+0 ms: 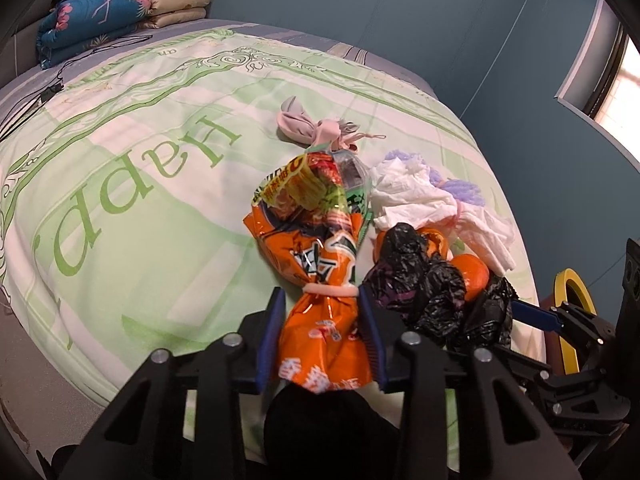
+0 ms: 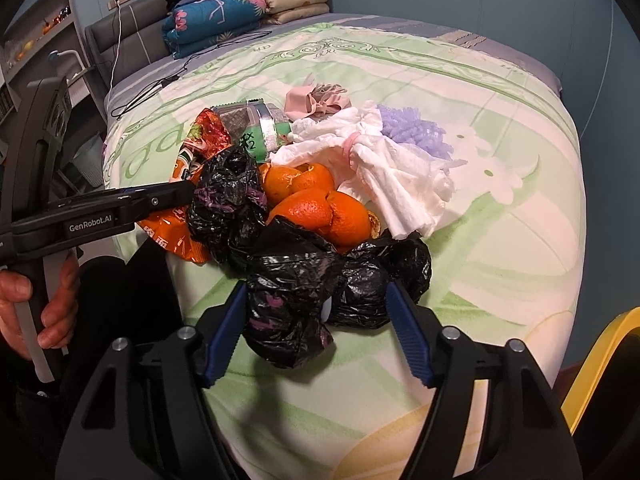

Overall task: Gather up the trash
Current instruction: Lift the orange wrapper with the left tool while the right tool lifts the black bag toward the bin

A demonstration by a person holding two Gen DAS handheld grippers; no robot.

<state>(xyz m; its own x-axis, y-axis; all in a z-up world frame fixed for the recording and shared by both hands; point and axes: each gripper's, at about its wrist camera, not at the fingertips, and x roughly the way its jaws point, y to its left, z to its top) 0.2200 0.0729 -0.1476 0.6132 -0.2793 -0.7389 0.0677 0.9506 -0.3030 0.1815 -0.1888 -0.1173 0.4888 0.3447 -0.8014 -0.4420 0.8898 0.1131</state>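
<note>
A pile of trash lies on the green bedspread (image 1: 132,208) near the bed's front edge. My left gripper (image 1: 320,304) is shut on an orange snack bag (image 1: 320,264) that has a pink band around it. The bag also shows in the right wrist view (image 2: 176,236). My right gripper (image 2: 316,304) is open, its blue fingers (image 2: 404,320) on either side of a crumpled black plastic bag (image 2: 292,292). Orange peel (image 2: 316,204), white tissues (image 2: 396,184) and a green-silver wrapper (image 2: 260,132) lie just beyond. The black bag (image 1: 424,280) lies right of the left gripper.
A pink cloth (image 1: 304,124) and a purple fluffy item (image 2: 412,132) lie further up the bed. Folded quilts (image 1: 104,12) and a black cable (image 2: 168,80) are at the headboard. A yellow bin rim (image 2: 600,352) stands off the bed's right edge.
</note>
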